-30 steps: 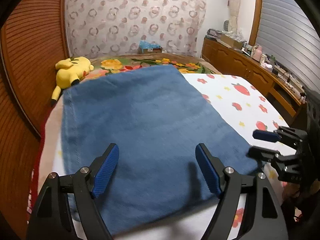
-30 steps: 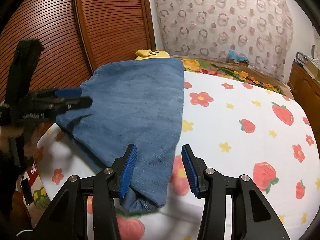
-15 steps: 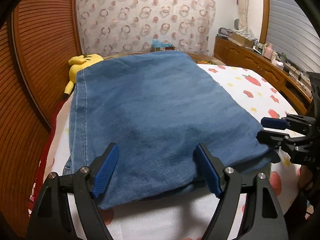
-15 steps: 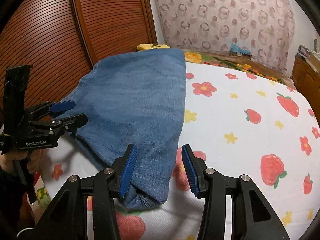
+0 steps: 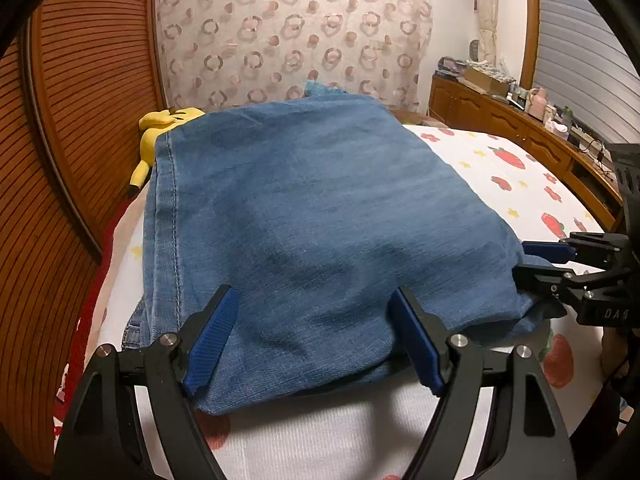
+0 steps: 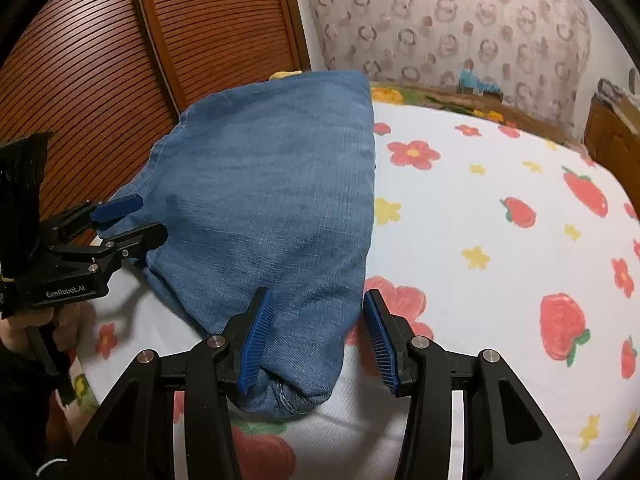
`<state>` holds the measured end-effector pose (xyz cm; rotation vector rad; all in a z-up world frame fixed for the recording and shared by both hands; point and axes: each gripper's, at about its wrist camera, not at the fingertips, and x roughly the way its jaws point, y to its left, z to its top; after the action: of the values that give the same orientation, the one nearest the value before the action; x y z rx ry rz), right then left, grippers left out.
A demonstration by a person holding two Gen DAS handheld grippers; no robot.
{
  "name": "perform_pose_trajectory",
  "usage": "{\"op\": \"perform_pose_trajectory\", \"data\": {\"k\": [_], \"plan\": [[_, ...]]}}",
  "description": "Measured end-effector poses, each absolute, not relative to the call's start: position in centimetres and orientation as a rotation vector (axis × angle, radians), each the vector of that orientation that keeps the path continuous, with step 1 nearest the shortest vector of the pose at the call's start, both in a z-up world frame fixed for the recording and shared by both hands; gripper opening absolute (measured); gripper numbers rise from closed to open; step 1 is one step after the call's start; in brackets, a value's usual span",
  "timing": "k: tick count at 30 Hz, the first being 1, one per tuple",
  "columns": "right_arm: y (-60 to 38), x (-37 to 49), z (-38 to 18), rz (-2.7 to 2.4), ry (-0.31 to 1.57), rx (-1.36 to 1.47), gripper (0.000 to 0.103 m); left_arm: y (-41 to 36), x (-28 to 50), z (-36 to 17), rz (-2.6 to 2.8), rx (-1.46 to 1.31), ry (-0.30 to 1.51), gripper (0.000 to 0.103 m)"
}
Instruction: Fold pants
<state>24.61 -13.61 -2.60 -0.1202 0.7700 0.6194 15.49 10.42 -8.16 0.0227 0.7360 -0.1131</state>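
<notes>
Pants (image 5: 320, 220) folded flat on bed (image 6: 500, 240), long axis running away from me. My left tongs (image 5: 312, 336) released, wide over near edge; right tongs (image 6: 316, 336) released, astride corner.

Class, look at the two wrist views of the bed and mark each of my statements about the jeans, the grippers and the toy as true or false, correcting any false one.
1. The jeans lie on a bedsheet printed with strawberries and flowers. True.
2. A green plush toy sits beyond the jeans. False: the toy is yellow.
3. The left gripper is shut tight. False: its jaws stand wide apart over the denim.
4. The right gripper has denim between its open jaws. True.
5. The gripper pads are red. False: they are blue.
</notes>
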Motion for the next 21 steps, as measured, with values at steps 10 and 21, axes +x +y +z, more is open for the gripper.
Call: {"op": "perform_pose_trajectory", "data": {"k": [10,21], "plan": [[-14.0,24.5,-1.7,0.686,0.77,-0.066,0.012,10.6,15.6,-8.3,-0.126,-0.001,0.736,0.08],[-13.6,24.1,2.3,0.749,0.68,0.026,0.009,10.3,15.7,-8.4,-0.121,0.013,0.746,0.08]]}}
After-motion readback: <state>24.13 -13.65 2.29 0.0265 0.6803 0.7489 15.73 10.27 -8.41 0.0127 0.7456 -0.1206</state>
